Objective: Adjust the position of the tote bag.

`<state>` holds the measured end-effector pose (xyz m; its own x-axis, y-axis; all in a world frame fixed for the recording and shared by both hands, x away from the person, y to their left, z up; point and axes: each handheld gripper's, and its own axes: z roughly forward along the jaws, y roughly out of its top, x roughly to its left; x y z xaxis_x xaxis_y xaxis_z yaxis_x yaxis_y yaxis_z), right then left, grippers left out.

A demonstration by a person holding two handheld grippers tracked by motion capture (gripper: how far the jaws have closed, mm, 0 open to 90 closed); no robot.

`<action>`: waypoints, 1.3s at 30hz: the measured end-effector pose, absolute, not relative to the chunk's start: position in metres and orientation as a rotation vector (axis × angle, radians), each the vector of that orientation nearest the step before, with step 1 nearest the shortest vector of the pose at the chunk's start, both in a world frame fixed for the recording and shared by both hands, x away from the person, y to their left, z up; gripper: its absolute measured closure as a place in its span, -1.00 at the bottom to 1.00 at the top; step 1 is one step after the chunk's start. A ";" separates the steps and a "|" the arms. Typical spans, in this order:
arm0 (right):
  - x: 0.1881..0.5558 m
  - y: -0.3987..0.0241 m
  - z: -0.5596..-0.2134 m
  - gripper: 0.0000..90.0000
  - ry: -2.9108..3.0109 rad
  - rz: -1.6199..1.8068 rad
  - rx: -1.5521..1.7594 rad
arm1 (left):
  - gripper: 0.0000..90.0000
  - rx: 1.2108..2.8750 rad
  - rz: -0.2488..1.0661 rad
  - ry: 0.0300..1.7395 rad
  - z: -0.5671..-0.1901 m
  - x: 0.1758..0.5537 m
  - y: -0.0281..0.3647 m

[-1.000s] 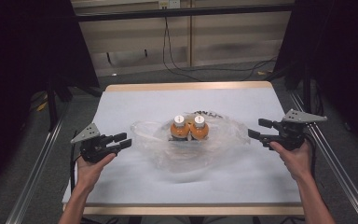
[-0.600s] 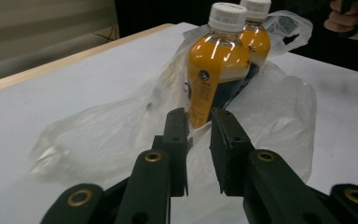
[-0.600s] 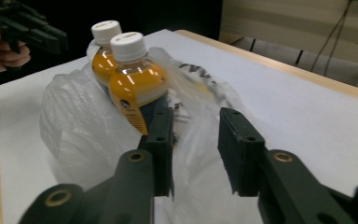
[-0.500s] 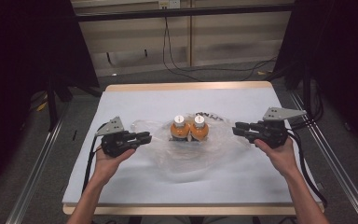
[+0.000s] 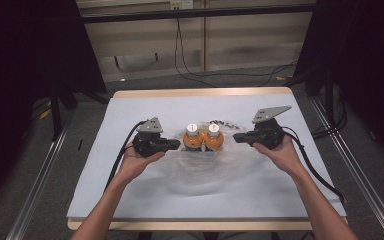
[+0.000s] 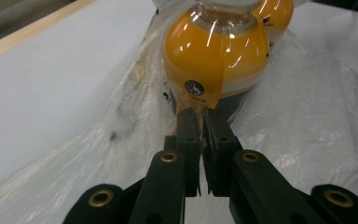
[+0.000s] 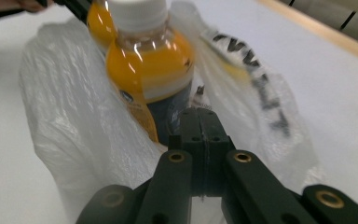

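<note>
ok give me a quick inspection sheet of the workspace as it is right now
Surface: table covered with a white sheet, wooden edge showing at front and back.
Job's things: two orange bottles with white caps, upright and side by side inside a clear plastic bag spread on the sheet.
Clutter: nothing seen.
Grippers: left gripper at the left bottle's side, jaws nearly shut at the bag; right gripper at the right bottle's side, jaws shut, film pinched or not cannot be told.
Cables: one black cable trails from each gripper; more on the floor behind.
Surroundings: dark curtains, metal rails on both sides.
</note>
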<state>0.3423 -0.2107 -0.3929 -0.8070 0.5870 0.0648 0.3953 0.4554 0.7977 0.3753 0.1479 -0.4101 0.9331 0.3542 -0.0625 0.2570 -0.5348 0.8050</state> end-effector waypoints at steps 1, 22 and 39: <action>0.345 -0.208 -0.395 1.00 2.505 1.263 0.846 | 0.91 2.176 0.128 0.430 -0.412 0.377 0.145; 0.384 -0.173 -0.453 1.00 2.724 1.033 0.915 | 0.85 2.412 0.100 0.424 -0.452 0.395 0.127; 0.380 -0.178 -0.463 1.00 2.769 0.761 0.892 | 0.93 2.590 0.150 0.323 -0.461 0.384 0.139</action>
<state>0.3804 -0.1776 -0.4635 -0.8159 0.5776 0.0259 0.5096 0.6973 0.5040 0.3841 0.1395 -0.4615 0.9655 0.2568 0.0440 0.1990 -0.8358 0.5117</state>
